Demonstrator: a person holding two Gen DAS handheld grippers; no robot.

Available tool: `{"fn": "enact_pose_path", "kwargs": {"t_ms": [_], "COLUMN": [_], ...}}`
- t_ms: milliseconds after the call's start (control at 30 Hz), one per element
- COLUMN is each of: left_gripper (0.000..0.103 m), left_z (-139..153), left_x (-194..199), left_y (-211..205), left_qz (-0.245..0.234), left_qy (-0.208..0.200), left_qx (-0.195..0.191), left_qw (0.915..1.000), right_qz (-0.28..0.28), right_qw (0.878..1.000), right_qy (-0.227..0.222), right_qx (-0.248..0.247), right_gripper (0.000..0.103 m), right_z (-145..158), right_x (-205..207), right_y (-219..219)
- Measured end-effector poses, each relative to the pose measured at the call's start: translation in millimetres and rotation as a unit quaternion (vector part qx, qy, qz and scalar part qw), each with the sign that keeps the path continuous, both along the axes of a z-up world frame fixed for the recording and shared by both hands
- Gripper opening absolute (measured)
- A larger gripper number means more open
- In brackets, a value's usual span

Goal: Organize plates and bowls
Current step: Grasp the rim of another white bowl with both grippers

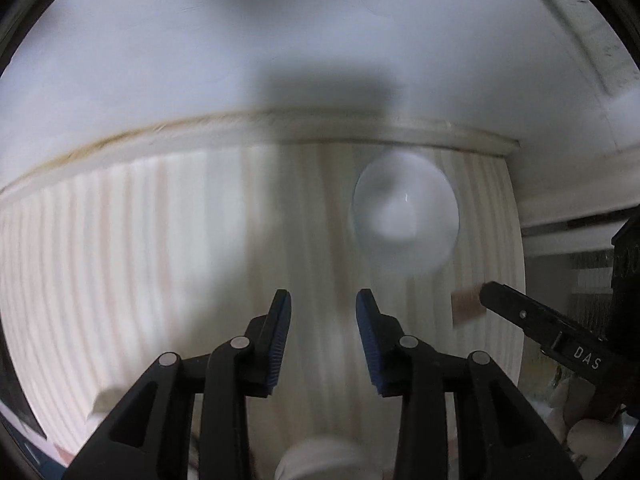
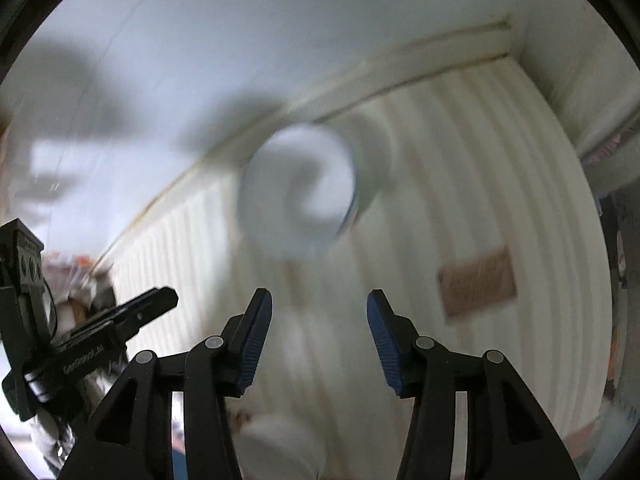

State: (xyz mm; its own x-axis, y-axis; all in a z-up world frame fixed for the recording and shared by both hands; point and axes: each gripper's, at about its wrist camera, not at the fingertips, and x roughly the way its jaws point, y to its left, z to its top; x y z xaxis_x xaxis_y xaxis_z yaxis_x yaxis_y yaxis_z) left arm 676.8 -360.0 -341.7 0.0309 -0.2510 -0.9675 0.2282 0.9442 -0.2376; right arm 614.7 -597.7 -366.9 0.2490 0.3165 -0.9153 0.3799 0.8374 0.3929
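Note:
A white bowl (image 1: 406,216) stands upright on the pale striped wooden table (image 1: 160,260), close to the back wall. My left gripper (image 1: 323,296) hangs above the table in front of the bowl, open, with nothing between its blue pads. In the right wrist view the same bowl (image 2: 298,192) is blurred, and my right gripper (image 2: 319,296) is open and empty short of it. One black finger (image 1: 520,312) of the right gripper reaches in from the right of the left wrist view. A second white rounded dish (image 1: 324,456) shows, blurred, below the left gripper.
A white wall (image 1: 280,40) runs along the table's back edge and meets a side wall at the right corner (image 1: 516,148). A small brown patch (image 2: 476,280) lies on the table right of the bowl. The table's right edge (image 1: 520,280) drops off.

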Motion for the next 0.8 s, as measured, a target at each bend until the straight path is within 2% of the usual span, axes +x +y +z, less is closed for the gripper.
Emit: {"fn": "enact_pose_path", "kwargs": {"t_ms": [233, 400, 433, 467, 500, 567, 633, 800], "left_gripper": [0.031, 0.031, 0.031, 0.029, 0.021, 0.012, 0.008, 0.008], "left_z": [-46, -69, -71, -75, -77, -82, -82, -75], "left_x": [32, 41, 44, 46, 47, 46, 44, 34], "left_y": [-37, -50, -52, -54, -55, -59, -62, -67], "left_qz": [-0.02, -0.034, -0.035, -0.035, -0.036, -0.042, -0.049, -0.059], "left_qy": [0.023, 0.036, 0.038, 0.039, 0.037, 0.035, 0.031, 0.022], "left_qx": [0.029, 0.04, 0.042, 0.042, 0.041, 0.041, 0.043, 0.048], "left_qw": [0.9991, 0.998, 0.9978, 0.9977, 0.9978, 0.9977, 0.9974, 0.9969], "right_qz": [-0.018, -0.008, -0.006, -0.006, -0.005, -0.004, -0.003, 0.006], "right_qw": [1.0, 0.999, 0.999, 0.999, 0.999, 0.999, 0.999, 0.998], "right_qy": [0.015, 0.032, 0.034, 0.036, 0.037, 0.042, 0.039, 0.046], "right_qx": [0.003, -0.006, -0.009, -0.013, -0.015, -0.018, -0.012, -0.034], "right_gripper": [0.053, 0.051, 0.049, 0.04, 0.025, 0.014, 0.011, 0.01], "right_z": [-44, -64, -69, -71, -74, -79, -81, -80], "right_x": [57, 68, 71, 74, 76, 78, 80, 82], "right_y": [-22, -23, -23, -23, -23, -23, -21, -12]}}
